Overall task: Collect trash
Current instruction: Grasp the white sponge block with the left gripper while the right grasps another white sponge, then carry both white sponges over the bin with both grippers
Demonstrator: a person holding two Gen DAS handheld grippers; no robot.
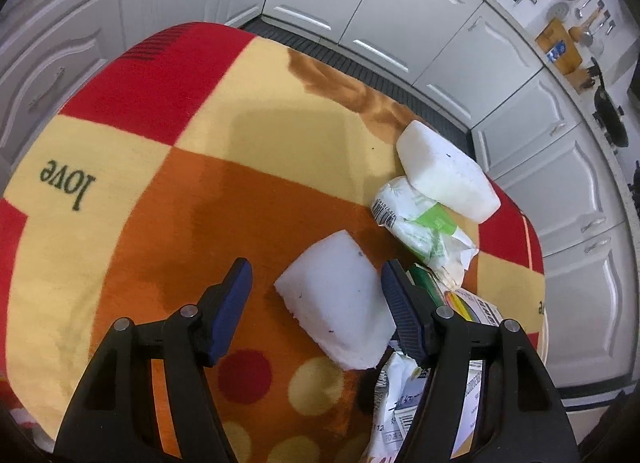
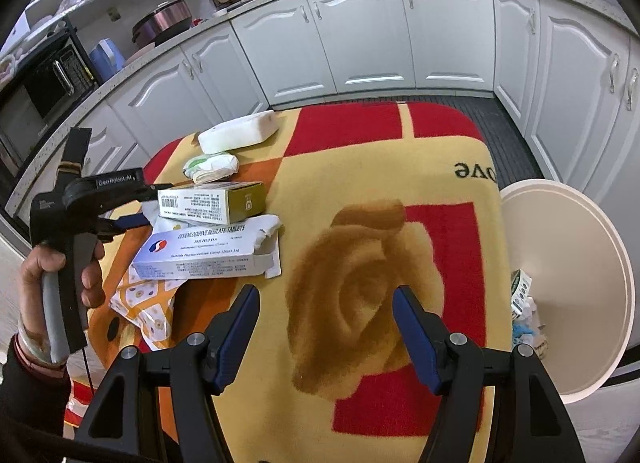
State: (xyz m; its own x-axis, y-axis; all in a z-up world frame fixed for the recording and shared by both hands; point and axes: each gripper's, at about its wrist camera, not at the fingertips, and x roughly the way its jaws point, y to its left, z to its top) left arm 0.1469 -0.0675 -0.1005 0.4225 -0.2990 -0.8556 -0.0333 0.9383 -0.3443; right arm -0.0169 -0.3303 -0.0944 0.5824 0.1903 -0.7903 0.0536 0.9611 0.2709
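My left gripper [image 1: 316, 279] is open, its fingers on either side of a white foam block [image 1: 336, 299] that lies on the blanket-covered table [image 1: 240, 143]. Beyond it lie a crumpled green-and-white wrapper [image 1: 420, 219] and a second white foam block [image 1: 444, 171]. My right gripper [image 2: 326, 303] is open and empty above the rose pattern. In the right wrist view I see the left gripper [image 2: 120, 203] at the left, a white medicine box [image 2: 208, 251], a gold-ended box [image 2: 216, 203], the wrapper [image 2: 212, 167] and the far foam block [image 2: 240, 131].
A white trash bin [image 2: 580, 283] stands off the table's right edge with some trash inside. A patterned plastic bag [image 2: 144, 299] hangs at the table's left edge. White kitchen cabinets [image 2: 360, 43] surround the table. Boxes and papers [image 1: 460, 343] lie under my left gripper's right finger.
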